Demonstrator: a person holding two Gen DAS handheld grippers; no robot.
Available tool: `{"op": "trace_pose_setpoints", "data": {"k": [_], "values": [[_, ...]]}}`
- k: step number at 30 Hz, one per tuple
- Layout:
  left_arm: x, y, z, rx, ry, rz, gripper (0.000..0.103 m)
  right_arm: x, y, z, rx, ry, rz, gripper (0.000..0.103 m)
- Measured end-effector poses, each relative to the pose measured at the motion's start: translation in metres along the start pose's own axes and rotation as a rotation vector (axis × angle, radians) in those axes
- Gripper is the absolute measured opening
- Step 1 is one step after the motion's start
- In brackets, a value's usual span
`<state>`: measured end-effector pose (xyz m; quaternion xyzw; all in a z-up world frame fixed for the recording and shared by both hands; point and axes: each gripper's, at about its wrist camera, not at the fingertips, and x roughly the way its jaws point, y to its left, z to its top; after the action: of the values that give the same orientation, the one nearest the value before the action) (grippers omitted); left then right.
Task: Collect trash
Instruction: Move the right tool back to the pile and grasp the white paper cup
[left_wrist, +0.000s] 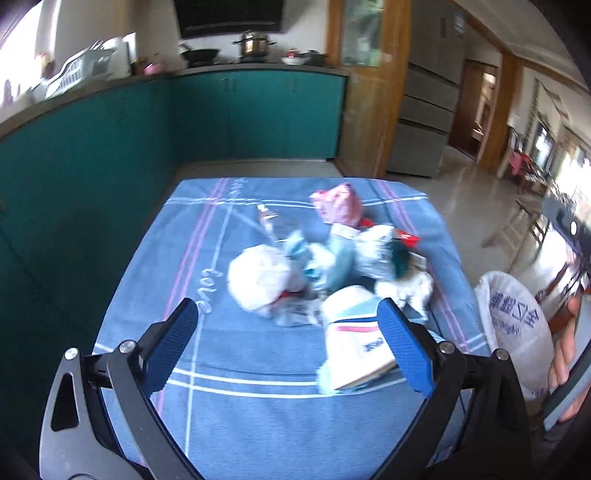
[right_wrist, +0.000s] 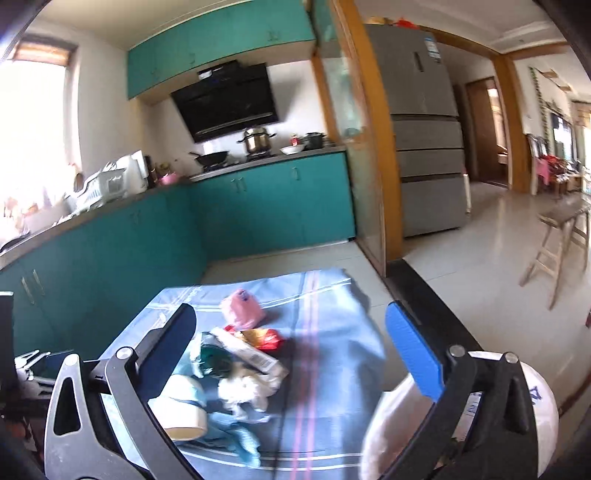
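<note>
A heap of trash lies on a table with a blue checked cloth (left_wrist: 155, 258): a white crumpled bag (left_wrist: 258, 280), a pink bag (left_wrist: 338, 203), a red wrapper (left_wrist: 408, 238), and a white paper cup (left_wrist: 354, 332) on its side. My left gripper (left_wrist: 288, 332) is open above the near part of the cloth, its right finger beside the cup. My right gripper (right_wrist: 291, 347) is open above the right side of the heap. The pink bag (right_wrist: 242, 308), red wrapper (right_wrist: 267, 338) and cup (right_wrist: 184, 410) show there too. A white printed trash bag (left_wrist: 517, 332) hangs open at the table's right edge, also in the right wrist view (right_wrist: 391, 435).
Teal kitchen cabinets (right_wrist: 258, 210) run along the left and back, with a stove, pots and a dish rack (right_wrist: 103, 184) on the counter. A grey fridge (right_wrist: 424, 147) stands behind a wooden door frame. A wooden stool (right_wrist: 554, 243) stands on the tiled floor at right.
</note>
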<state>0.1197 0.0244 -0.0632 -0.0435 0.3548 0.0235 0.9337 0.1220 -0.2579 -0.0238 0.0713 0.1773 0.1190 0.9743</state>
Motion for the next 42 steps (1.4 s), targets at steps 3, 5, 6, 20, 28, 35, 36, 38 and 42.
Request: {"op": "trace_pose_setpoints", "data": {"k": [3, 5, 6, 20, 28, 35, 36, 38, 42], "values": [[0.003, 0.016, -0.001, -0.044, 0.012, 0.007, 0.097, 0.012, 0.024, -0.009, -0.101, 0.038, -0.060, 0.100], [0.003, 0.021, -0.001, -0.057, 0.016, 0.012, 0.097, 0.012, 0.039, -0.018, -0.183, 0.008, -0.115, 0.100], [0.002, 0.024, -0.002, -0.060, 0.016, 0.012, 0.097, 0.011, 0.046, -0.021, -0.211, -0.001, -0.139, 0.100], [0.001, 0.017, -0.009, -0.017, -0.017, -0.003, 0.099, 0.021, 0.045, -0.028, -0.150, 0.118, -0.055, 0.100], [0.000, 0.025, -0.013, -0.001, -0.057, 0.009, 0.100, 0.030, 0.047, -0.032, -0.146, 0.172, -0.061, 0.100], [0.001, 0.026, -0.017, -0.001, -0.058, 0.008, 0.100, 0.034, 0.057, -0.035, -0.176, 0.169, -0.061, 0.100], [0.002, 0.027, -0.018, -0.005, -0.053, 0.005, 0.100, 0.035, 0.057, -0.035, -0.176, 0.171, -0.060, 0.100], [0.003, 0.028, -0.019, -0.012, -0.044, -0.005, 0.100, 0.038, 0.056, -0.036, -0.172, 0.183, -0.053, 0.100], [0.005, 0.028, -0.020, -0.020, -0.030, -0.033, 0.100, 0.042, 0.056, -0.038, -0.167, 0.207, -0.043, 0.100]]}}
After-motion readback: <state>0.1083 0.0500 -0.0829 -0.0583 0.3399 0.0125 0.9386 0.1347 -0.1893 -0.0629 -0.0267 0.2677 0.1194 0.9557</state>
